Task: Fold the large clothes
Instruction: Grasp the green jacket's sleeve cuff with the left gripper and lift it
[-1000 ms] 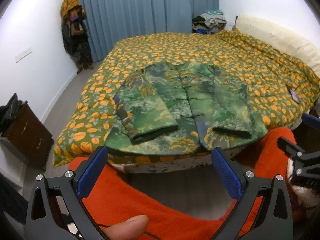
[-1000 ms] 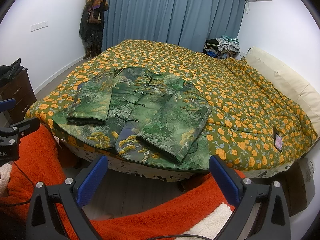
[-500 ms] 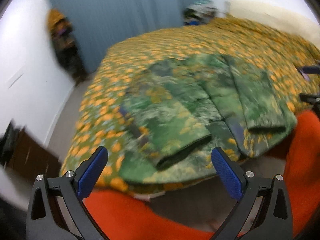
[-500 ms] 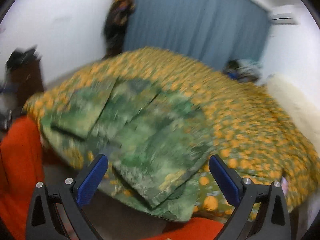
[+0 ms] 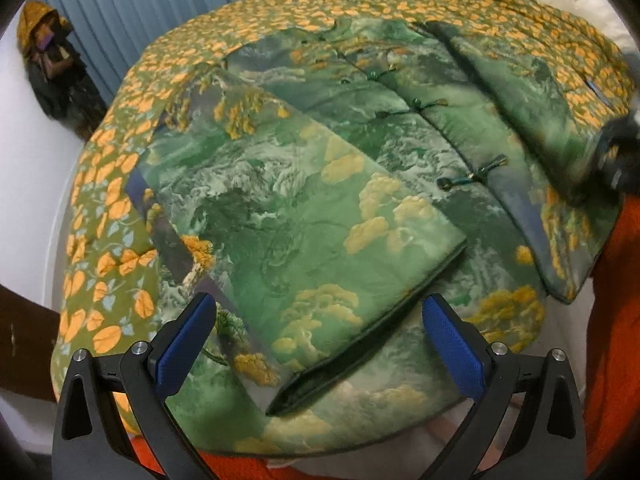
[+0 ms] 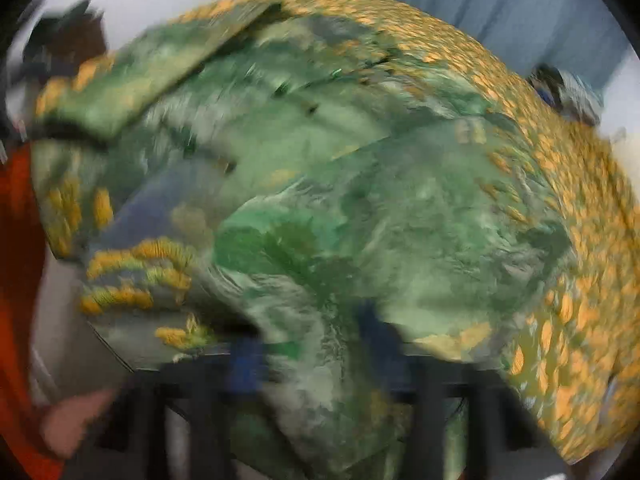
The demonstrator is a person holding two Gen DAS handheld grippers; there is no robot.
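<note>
A large green jacket [image 5: 360, 128] with a landscape print lies flat on the bed, both sleeves folded in over the front. My left gripper [image 5: 320, 344] is open and empty, its blue pads on either side of the near folded sleeve [image 5: 304, 240] at the cuff. The right wrist view is blurred by motion. There my right gripper [image 6: 312, 352] sits at the jacket's [image 6: 320, 184] near hem with cloth bunched between the fingers; the pads look closer together. The right gripper also shows in the left wrist view [image 5: 620, 160] at the jacket's far sleeve.
The bed carries an orange-leaf quilt [image 5: 120, 184]. Blue curtains [image 5: 160, 12] hang behind. Clothes hang on the wall at left [image 5: 52, 68]. The person's orange sleeve [image 5: 616, 320] is at the right. A dark cabinet [image 5: 24, 344] stands at left.
Both grippers have moved forward from well back of the bed to the jacket's near edge. The right gripper's pads have come closer together around the hem.
</note>
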